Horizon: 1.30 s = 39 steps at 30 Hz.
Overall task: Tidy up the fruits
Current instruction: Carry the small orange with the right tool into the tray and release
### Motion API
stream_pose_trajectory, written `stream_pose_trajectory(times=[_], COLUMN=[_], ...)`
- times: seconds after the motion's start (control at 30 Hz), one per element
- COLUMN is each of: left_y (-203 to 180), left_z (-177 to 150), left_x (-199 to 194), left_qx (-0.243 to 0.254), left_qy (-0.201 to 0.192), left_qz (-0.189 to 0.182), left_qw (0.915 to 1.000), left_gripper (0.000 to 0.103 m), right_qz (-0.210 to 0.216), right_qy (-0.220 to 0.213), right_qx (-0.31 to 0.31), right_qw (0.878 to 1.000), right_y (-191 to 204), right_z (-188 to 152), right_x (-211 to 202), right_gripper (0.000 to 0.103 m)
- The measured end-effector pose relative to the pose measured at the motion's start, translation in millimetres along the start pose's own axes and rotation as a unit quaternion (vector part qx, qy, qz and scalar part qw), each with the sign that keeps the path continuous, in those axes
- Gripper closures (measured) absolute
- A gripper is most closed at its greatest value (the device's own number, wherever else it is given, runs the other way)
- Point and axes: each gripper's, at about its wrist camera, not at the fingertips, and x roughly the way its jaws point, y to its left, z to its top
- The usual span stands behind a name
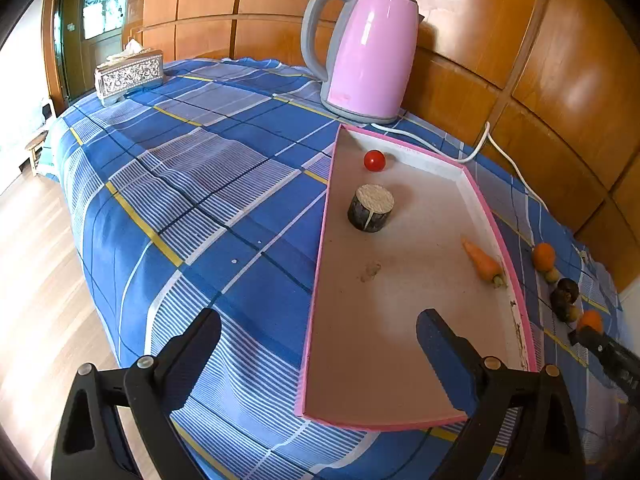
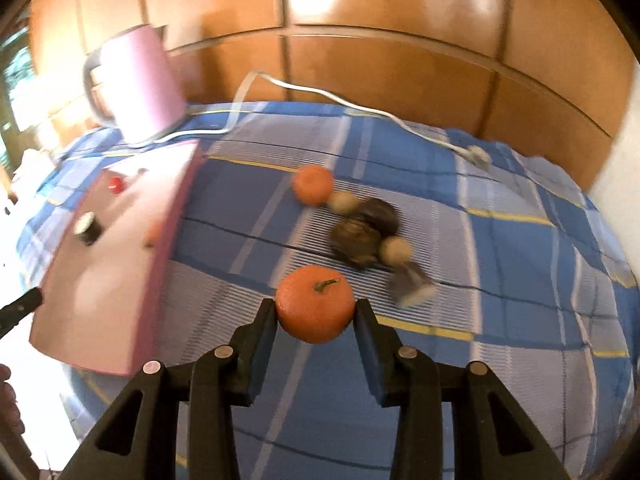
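With three pieces already in the tray [image 1: 404,364], our right gripper [image 2: 316,312] clamped the tangerine [image 2: 315,309], our left gripper [image 1: 320,340] gaped wide and empty, and the rest of the pile [image 2: 362,224] waited at one o'clock.

Left tool [image 1: 319,342]: black plastic arms, dark blue textured pads on the fingers [image 1: 444,354], round silver rivets at the pivots. Right tool [image 2: 315,314]: same build, black frame with triangular cut-outs, blue pads, four silver rivets.
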Motion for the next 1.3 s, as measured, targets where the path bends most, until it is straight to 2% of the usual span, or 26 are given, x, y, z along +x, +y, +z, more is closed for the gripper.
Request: stream_pose_trajectory(times=[0.33,0.53,0.83,0.97,1.1,1.3], left_y=[-3.5,1.9,5.7,7.3,9.2,6.4], left_z=[1.1,3.1,4.0,4.4,4.4,3.9], left_x=[-4.0,-1.4,1.5,2.0,3.4,0.2], left_qx=[0.019,0.014,0.014,0.015,0.012,0.016], left_qy=[-0.016,-0.014,-0.014,-0.013,-0.011,-0.014], left_qz=[-0.008,-0.013,-0.01,-0.008,-0.008,-0.009], left_qw=[0.9996,0.9997,0.9998,0.9998,0.9998,0.9997], left_gripper=[0.004,0.004,0.004,0.004,0.004,0.004], right_qz=[0.101,0.13,0.13,0.115,0.111,0.104], right_qy=[0.01,0.018,0.022,0.023,0.015,0.014], right_qx=[-0.069,-0.086,-0.082,-0.081,-0.074,-0.062], right_qw=[0.992,0.988,0.988,0.99,0.991,0.993], right_y=[74.4,111.6,138.8,147.8,146.8,133.5], right_z=[32.2,59.7,90.1,103.8,109.7,94.9], right_x=[14.7,33.4,57.0,69.9,70.8,62.6], right_gripper=[0.063,0.063,0.063,0.062,0.044,0.044])
